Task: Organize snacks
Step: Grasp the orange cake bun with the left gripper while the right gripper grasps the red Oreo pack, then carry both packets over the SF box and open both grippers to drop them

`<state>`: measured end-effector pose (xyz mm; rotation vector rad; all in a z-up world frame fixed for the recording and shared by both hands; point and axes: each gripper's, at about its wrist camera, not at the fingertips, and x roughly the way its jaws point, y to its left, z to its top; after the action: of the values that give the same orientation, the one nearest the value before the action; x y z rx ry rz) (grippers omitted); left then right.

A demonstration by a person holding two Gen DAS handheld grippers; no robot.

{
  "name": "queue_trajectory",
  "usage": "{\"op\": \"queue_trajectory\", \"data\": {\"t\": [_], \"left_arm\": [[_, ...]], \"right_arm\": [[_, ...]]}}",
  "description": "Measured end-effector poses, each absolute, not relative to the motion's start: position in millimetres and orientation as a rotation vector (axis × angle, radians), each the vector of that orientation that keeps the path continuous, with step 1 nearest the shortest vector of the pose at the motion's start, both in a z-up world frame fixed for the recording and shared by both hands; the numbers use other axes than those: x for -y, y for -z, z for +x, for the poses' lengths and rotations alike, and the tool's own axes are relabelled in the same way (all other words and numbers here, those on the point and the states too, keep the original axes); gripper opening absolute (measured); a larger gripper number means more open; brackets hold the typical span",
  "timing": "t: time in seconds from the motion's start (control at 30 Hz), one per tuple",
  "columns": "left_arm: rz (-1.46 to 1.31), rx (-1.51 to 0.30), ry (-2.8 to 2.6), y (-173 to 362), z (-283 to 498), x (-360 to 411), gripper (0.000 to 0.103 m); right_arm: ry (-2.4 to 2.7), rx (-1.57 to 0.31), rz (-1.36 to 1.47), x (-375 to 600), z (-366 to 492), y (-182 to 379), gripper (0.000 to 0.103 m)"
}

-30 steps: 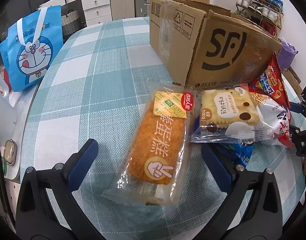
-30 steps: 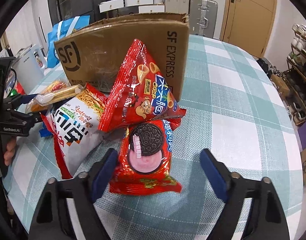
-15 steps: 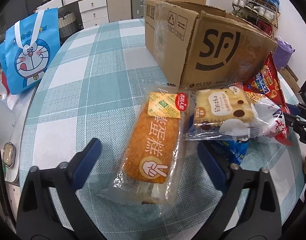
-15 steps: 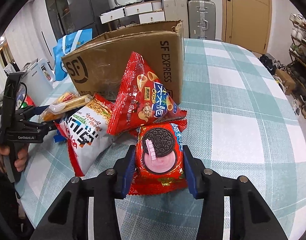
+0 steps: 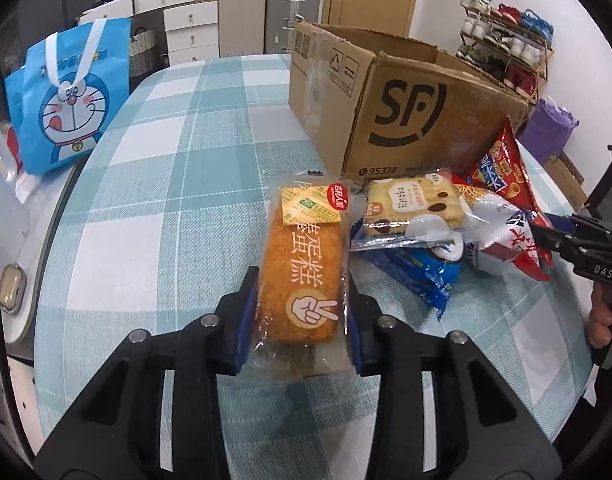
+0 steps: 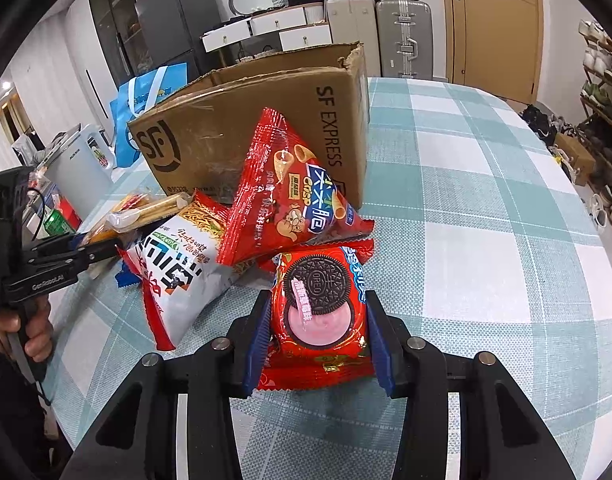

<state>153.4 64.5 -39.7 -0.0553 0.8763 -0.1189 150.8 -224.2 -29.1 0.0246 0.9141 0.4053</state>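
Snacks on the checked table: clear-wrapped orange cake clamped in left gripper, red Oreo pack in right gripper. Cake could be crushed; slick film could slip when lifted.

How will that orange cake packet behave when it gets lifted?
The cake packet probably squashes easily: the left gripper pinches its soft sides. Its far end will likely droop, being unsupported. The glossy wrapper could slip.

The black left gripper with blue pads is clamped, pointing toward 12 o'clock, and the matching black right gripper is likewise clamped.
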Motion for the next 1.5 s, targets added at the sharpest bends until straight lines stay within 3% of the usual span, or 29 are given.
{"op": "queue_trajectory", "data": {"t": [0.9,1.5], "left_arm": [[-0.092,-0.699,0.129,-18,110,-47,0.034],[-0.044,-0.669,0.146,-28,118,-22,0.034]], "right_arm": [[-0.449,-0.705,0.158,252,129,-25,0.045],[-0.451,-0.664,0.154,245,132,-40,0.045]]}}
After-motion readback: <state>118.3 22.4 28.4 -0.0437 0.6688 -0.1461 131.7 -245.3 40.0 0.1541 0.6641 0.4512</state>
